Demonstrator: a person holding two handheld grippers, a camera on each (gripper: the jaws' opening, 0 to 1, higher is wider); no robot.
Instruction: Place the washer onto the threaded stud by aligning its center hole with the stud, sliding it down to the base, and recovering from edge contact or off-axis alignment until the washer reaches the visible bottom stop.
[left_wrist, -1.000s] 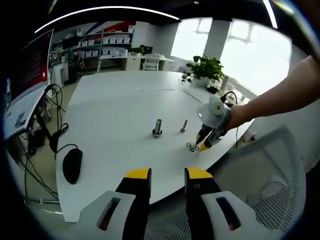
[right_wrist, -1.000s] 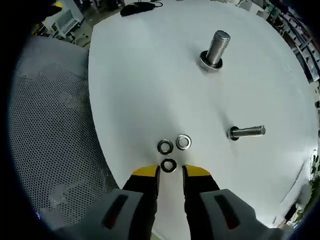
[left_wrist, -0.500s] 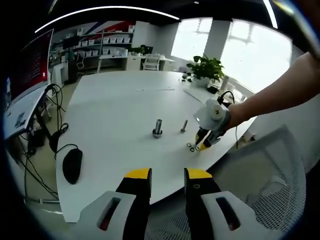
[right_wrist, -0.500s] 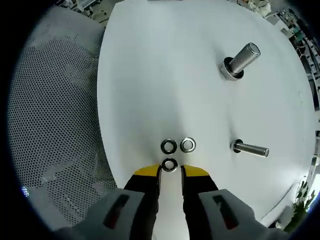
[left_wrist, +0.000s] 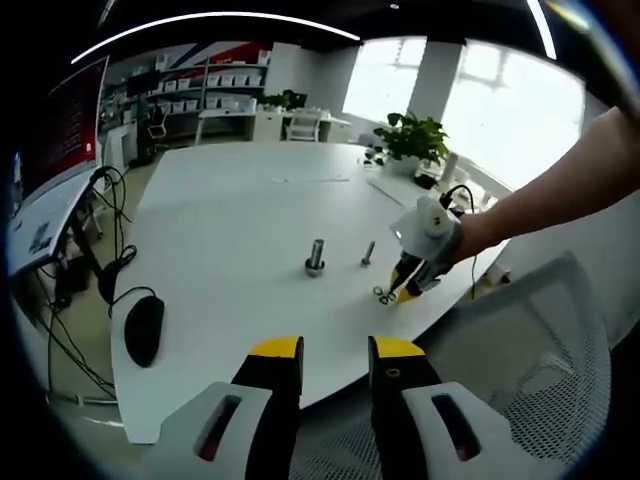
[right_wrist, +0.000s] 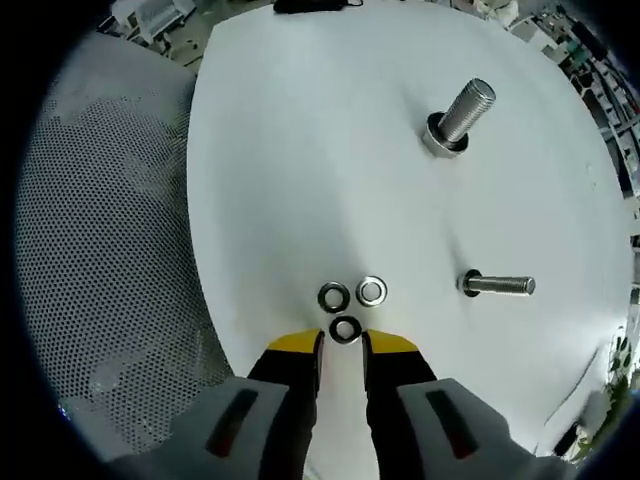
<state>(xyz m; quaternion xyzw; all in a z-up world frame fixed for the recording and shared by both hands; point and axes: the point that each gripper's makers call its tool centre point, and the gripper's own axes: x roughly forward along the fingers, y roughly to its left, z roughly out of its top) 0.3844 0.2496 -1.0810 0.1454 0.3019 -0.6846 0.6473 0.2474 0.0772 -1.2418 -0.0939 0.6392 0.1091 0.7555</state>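
The right gripper (right_wrist: 341, 345) stood slightly open and empty, with the nearest small flat steel washer (right_wrist: 345, 329) lying at twelve o'clock just off its tips. The large upright threaded steel stud (right_wrist: 457, 117) lay well apart toward one o'clock. The left gripper (left_wrist: 335, 352) hung open, empty, farther off the white round table (left_wrist: 230, 220), its view showing a black computer mouse (left_wrist: 144, 329).

The left gripper view looks from off the near edge of the white round-cornered bench (left_wrist: 230, 230), held back and facing across it toward the windows. The right gripper view hangs close above the same bench (right_wrist: 300, 150), tilted steeply down. Both share the thick upright threaded stud (left_wrist: 316, 255) (right_wrist: 458, 115) and three small metal washers (left_wrist: 384, 294) (right_wrist: 349, 304).
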